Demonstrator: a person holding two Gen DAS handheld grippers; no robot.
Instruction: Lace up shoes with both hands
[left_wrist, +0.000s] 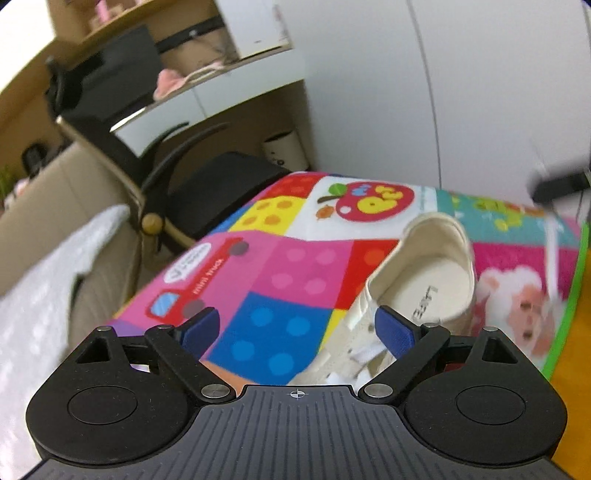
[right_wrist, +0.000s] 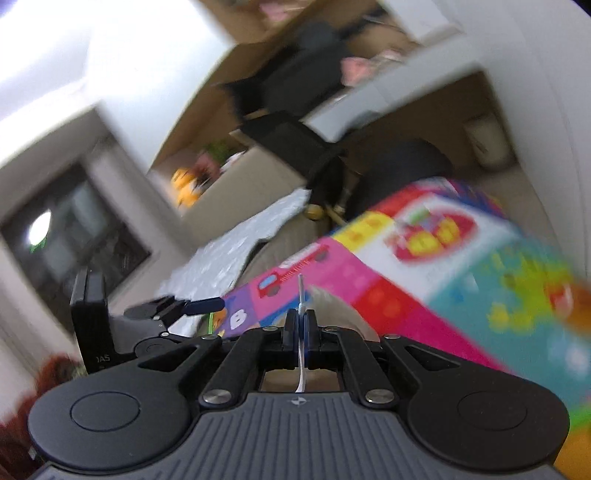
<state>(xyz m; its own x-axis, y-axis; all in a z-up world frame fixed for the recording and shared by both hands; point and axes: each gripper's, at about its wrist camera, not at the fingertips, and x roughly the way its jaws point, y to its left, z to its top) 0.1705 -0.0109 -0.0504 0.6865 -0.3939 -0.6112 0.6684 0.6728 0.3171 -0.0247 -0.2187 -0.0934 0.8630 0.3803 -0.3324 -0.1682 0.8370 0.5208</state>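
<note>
While hovering low over the colourful play mat (left_wrist: 295, 273), left gripper (left_wrist: 297, 328) spread wide, empty. Right gripper (right_wrist: 303, 325) pinched tight on white shoelace (right_wrist: 301, 295). Cream shoe (left_wrist: 417, 291) near mat's right edge, beside left gripper.

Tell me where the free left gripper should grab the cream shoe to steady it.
Probably the heel collar: it stands up as a thin open rim that two fingers can straddle. Bring the open left gripper down from above, one finger inside. The right gripper is shut on the white lace.
</note>
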